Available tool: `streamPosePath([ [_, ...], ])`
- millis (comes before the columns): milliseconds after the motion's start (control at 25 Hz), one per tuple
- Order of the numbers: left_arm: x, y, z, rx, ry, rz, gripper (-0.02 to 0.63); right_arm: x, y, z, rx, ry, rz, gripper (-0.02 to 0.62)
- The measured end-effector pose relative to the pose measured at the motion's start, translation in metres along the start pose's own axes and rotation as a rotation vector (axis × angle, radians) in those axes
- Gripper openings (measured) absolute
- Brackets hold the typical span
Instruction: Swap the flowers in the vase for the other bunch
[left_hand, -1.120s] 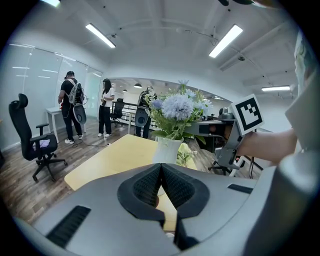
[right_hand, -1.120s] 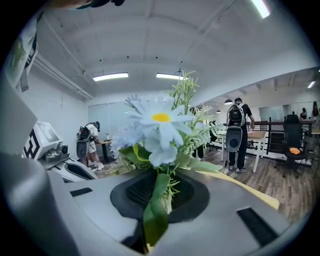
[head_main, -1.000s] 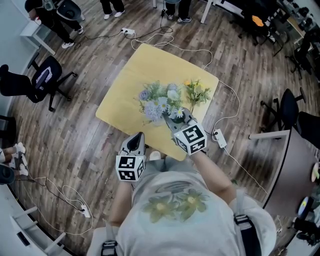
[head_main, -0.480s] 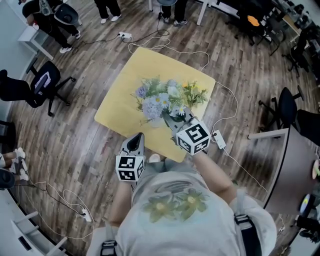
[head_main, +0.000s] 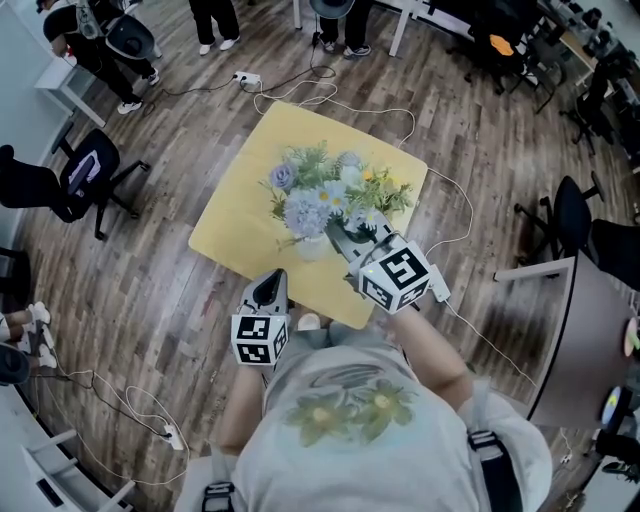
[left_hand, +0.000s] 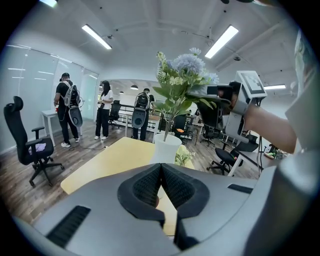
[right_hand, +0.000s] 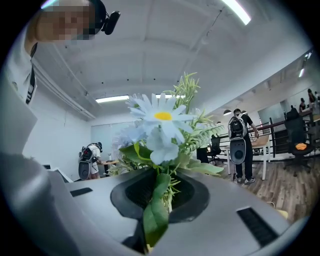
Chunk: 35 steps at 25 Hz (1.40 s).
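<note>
Yellow bench (head_main: 240, 215) in the head view carries a white vase (head_main: 308, 247); the right claw (head_main: 345, 238) grips the blue-and-white bunch (head_main: 315, 195) above it. Left gripper view: the left claw (left_hand: 161, 172) is closed and empty, and the stems enter the vase. Right gripper view: its 2 pads clamp the bunch's stems.

my left gripper (head_main: 273, 283) sits low with its jaws pressed together, my right gripper (head_main: 343, 240) reaches out level, clamped on the flower bunch (head_main: 310, 205).

Yellow table (head_main: 255, 150) carries white vase (head_main: 311, 246) (yellow bunch (head_main: 385, 190) beside).
</note>
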<state>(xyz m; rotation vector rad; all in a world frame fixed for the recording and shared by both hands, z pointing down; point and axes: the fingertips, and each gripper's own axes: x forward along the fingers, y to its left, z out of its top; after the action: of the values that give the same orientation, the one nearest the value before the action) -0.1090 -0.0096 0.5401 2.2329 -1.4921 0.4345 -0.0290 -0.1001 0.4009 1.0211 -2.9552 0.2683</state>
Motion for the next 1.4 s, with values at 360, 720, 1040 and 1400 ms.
streamPosePath([
  [360, -0.001, 0.004, 0.003, 0.001, -0.006, 0.002, 0.017, -0.006, 0.001, 0.039, -0.024, -0.076, 0.01, 0.075],
  [720, -0.004, 0.008, 0.002, 0.002, -0.011, 0.001, 0.017, -0.017, 0.011, 0.076, -0.047, -0.166, 0.009, 0.075],
  [1040, -0.007, 0.007, 0.004, 0.004, -0.017, 0.007, 0.017, -0.027, 0.014, 0.099, -0.06, -0.203, 0.006, 0.075],
  [1400, -0.016, 0.011, -0.003, -0.007, -0.016, 0.029, 0.017, -0.034, -0.002, 0.097, -0.104, -0.15, -0.046, 0.076],
])
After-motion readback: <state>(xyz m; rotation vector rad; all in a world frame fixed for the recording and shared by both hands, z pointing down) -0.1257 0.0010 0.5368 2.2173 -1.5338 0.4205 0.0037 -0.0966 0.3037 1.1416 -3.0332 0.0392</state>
